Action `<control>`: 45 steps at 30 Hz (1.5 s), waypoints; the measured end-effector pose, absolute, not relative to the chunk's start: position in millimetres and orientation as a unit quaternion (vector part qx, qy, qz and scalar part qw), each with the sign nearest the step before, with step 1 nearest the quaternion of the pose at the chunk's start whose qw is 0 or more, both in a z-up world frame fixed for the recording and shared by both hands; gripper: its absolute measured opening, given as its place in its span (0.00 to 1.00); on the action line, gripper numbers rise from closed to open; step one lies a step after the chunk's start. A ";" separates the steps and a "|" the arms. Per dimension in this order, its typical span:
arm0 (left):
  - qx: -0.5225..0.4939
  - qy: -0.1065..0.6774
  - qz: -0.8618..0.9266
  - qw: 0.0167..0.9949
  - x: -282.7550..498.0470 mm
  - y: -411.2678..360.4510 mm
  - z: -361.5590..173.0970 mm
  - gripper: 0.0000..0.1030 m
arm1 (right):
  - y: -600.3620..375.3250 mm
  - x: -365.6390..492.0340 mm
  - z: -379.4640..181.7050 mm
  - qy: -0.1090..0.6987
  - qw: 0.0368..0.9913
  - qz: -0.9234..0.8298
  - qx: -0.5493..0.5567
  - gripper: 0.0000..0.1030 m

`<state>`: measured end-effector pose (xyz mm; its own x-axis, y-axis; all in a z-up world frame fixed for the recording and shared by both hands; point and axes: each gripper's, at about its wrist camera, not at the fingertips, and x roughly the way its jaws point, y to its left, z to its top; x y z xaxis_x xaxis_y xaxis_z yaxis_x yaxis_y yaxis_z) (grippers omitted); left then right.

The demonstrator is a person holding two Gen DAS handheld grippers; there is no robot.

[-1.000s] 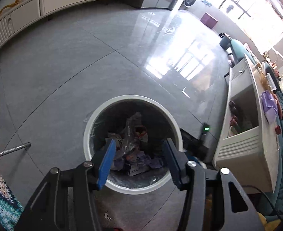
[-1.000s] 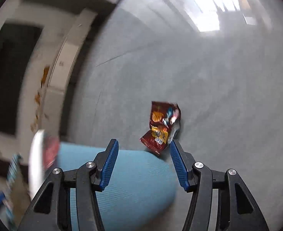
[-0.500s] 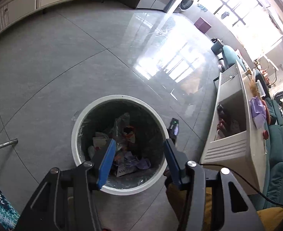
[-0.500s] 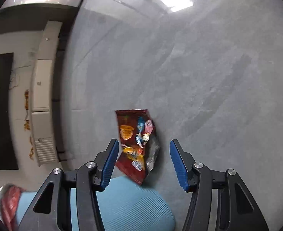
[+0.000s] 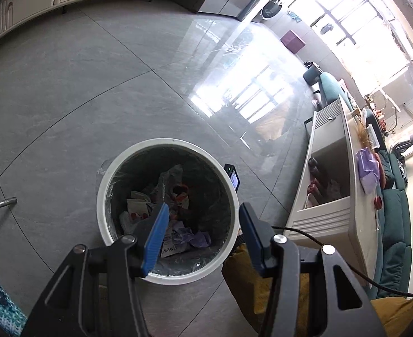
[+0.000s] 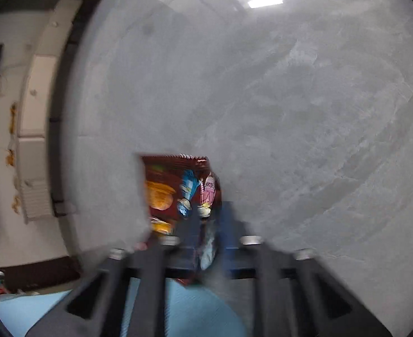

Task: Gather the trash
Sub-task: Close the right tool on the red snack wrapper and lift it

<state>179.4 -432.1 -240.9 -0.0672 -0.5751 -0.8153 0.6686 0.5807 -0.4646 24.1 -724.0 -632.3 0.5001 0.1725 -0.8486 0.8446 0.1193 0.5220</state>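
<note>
Pinching the dark red snack wrapper (image 6: 178, 191) near its lower right edge, the right gripper (image 6: 206, 241) has its two blue fingers (image 6: 227, 224) drawn close together with the crinkled foil caught between them. The wrapper sits at the lower centre of the right wrist frame, its serrated top edge pointing up, orange and blue print facing the camera. This view is blurred, so whether the wrapper touches the grey floor (image 6: 290, 112) or hangs just above it cannot be told. Below the fingers, at the bottom of the frame, lies a pale blue ribbed surface (image 6: 189, 309). A cream cabinet (image 6: 35, 140) runs down the left edge.

In the left wrist view, the white-rimmed trash bin (image 5: 122, 163) stands on the grey tiled floor (image 5: 94, 84) at lower centre, lined with a clear bag and holding crumpled paper and wrappers (image 5: 161, 196). The left gripper (image 5: 203, 233) hangs over the bin's near rim with its blue fingers (image 5: 157, 236) spread wide apart and nothing between them. A small black device with a lit screen (image 5: 233, 177) shows just past the bin's right rim. A cream low table (image 5: 333, 168) fills the right side, with teal seating (image 5: 394, 238) beyond it, and bright windows (image 5: 347, 28) at upper right.
</note>
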 end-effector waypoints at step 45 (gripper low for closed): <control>0.037 0.583 -0.449 0.676 179.1 -437.8 -249.4 0.49 | -738.2 -4.0 -604.0 0.474 0.653 -0.277 0.522 0.46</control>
<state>179.1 -437.8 -249.4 -0.0831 -0.5631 -0.8222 0.6498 0.5949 -0.4731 -4.0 -738.2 -604.0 0.3981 0.1320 -0.9078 0.8560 0.3024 0.4193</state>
